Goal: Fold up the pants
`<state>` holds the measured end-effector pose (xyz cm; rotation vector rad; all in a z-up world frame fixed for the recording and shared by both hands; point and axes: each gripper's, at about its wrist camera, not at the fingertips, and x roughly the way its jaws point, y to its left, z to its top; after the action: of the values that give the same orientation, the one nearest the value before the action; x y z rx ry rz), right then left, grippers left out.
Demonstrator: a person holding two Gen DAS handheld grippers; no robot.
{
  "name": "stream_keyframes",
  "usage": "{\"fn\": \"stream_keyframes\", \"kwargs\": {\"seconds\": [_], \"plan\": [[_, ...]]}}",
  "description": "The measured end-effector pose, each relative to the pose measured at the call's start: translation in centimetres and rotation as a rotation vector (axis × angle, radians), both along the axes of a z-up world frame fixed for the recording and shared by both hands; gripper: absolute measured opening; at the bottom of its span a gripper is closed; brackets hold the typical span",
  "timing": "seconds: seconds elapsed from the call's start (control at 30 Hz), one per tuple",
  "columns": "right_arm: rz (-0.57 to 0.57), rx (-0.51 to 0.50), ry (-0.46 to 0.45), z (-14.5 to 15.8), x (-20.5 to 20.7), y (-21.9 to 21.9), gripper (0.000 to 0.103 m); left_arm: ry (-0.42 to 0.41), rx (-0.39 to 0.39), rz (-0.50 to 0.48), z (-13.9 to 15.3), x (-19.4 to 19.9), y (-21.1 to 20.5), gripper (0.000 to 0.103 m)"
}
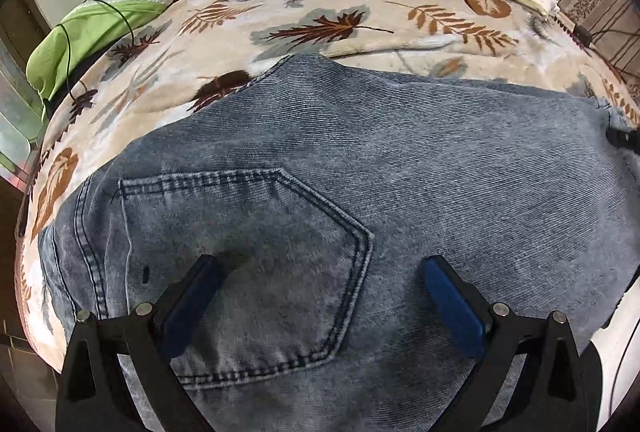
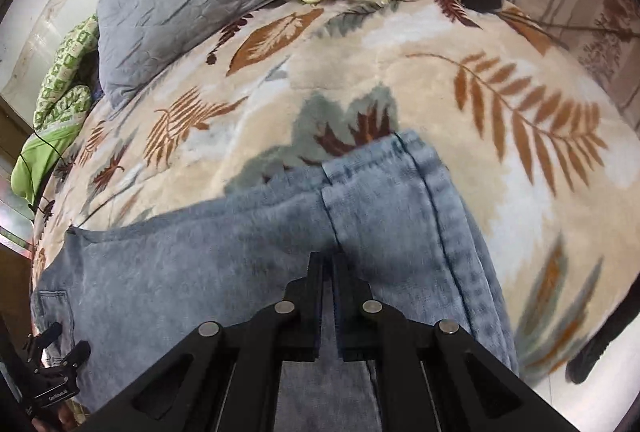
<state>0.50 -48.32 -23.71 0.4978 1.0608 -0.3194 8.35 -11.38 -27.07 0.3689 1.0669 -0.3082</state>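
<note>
A leaf-patterned blanket (image 1: 360,28) covers the bed, the blue jeans (image 1: 360,152) lie flat on it, the left gripper (image 1: 320,272) hovers spread wide over their back pocket (image 1: 240,252), and the right gripper (image 2: 328,264) is pinched closed above the denim.

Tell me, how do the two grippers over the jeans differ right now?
The left gripper stands wide open above the back pocket, with nothing between its blue pads; the right gripper is shut. The left hovers over the seat of the jeans, the right near the leg end. Both are black and point down at the denim.
</note>
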Motion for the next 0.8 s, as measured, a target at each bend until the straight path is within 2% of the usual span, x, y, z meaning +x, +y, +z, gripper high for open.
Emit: {"fn": "stream_keyframes", "kwargs": {"seconds": [0.17, 0.3, 0.4, 0.47, 0.6, 0.67, 0.8], "plan": [[-0.023, 0.095, -0.018, -0.9, 1.5, -1.7, 0.006, -0.008, 0.008, -0.003, -0.4, 0.9, -0.5, 0.103], [-0.03, 0.122, -0.061, 0.0, 0.5, -1.9, 0.006, -0.001, 0.029, -0.007, 0.0, 0.8, -0.6, 0.103], [-0.058, 0.145, -0.153, 1.8, -2.6, -2.4, 0.007, -0.023, 0.028, -0.038, 1.6, -0.5, -1.3, 0.102], [-0.055, 0.143, -0.171, 2.7, -4.6, -2.9, 0.007, -0.057, 0.005, -0.068, 2.9, -1.5, -2.1, 0.102], [-0.076, 0.18, -0.232, 4.6, -9.5, -4.7, 0.007, -0.09, -0.109, -0.141, 5.7, -3.3, -4.6, 0.102], [-0.093, 0.206, -0.245, 5.0, -12.1, -5.4, 0.007, -0.073, -0.148, -0.179, 6.1, -4.0, -6.5, 0.102], [-0.083, 0.276, -0.246, 4.0, -14.8, -5.5, 0.007, -0.035, -0.133, -0.22, 5.2, -4.5, -9.9, 0.102]]}}
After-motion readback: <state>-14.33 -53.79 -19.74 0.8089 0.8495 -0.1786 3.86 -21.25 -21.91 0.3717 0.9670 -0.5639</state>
